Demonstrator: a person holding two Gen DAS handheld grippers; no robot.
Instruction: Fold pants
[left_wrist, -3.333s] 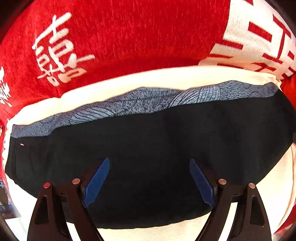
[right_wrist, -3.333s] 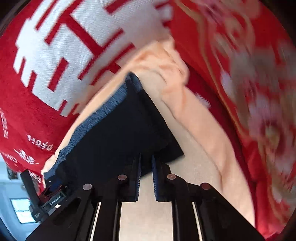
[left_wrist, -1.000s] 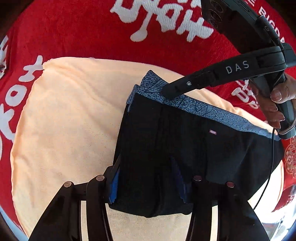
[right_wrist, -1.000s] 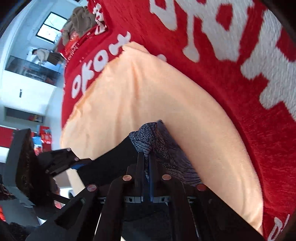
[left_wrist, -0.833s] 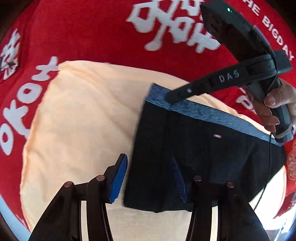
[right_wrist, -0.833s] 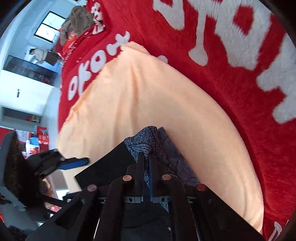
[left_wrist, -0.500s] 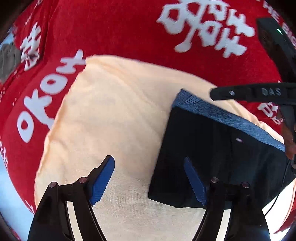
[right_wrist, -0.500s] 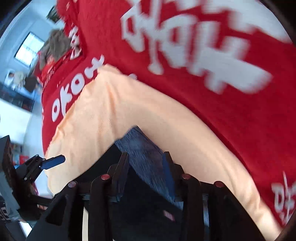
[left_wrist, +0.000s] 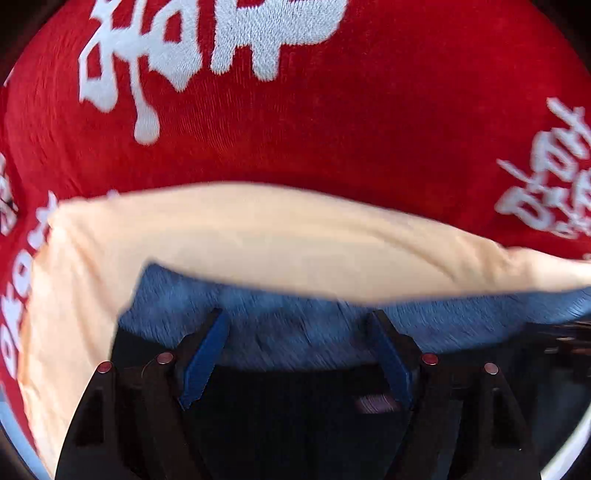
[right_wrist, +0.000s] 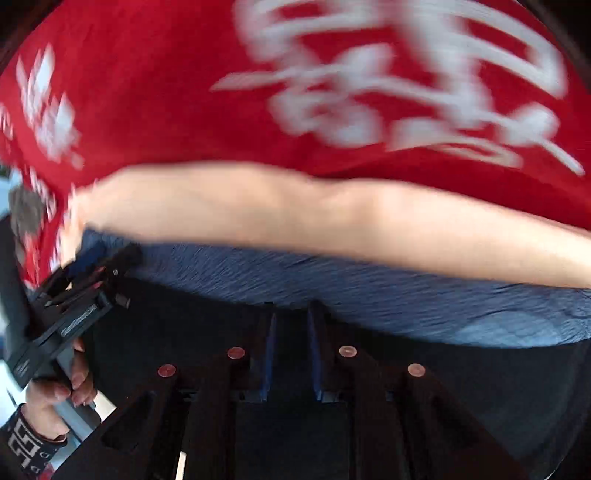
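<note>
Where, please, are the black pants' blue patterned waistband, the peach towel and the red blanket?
blue patterned waistband (left_wrist: 295, 328): left wrist view, band's middle.
peach towel (left_wrist: 277, 236): left wrist view, bare middle.
red blanket (right_wrist: 155, 103): right wrist view, plain red area.

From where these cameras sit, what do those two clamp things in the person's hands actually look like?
Each tool is a black frame with cut-out struts, copper-coloured rivets and two fingers faced with blue pads. The left tool and right tool look alike. In the right view, the left tool's body carries small lettering, too blurred to read, and the left hand wears a black wristband with white lettering.
</note>
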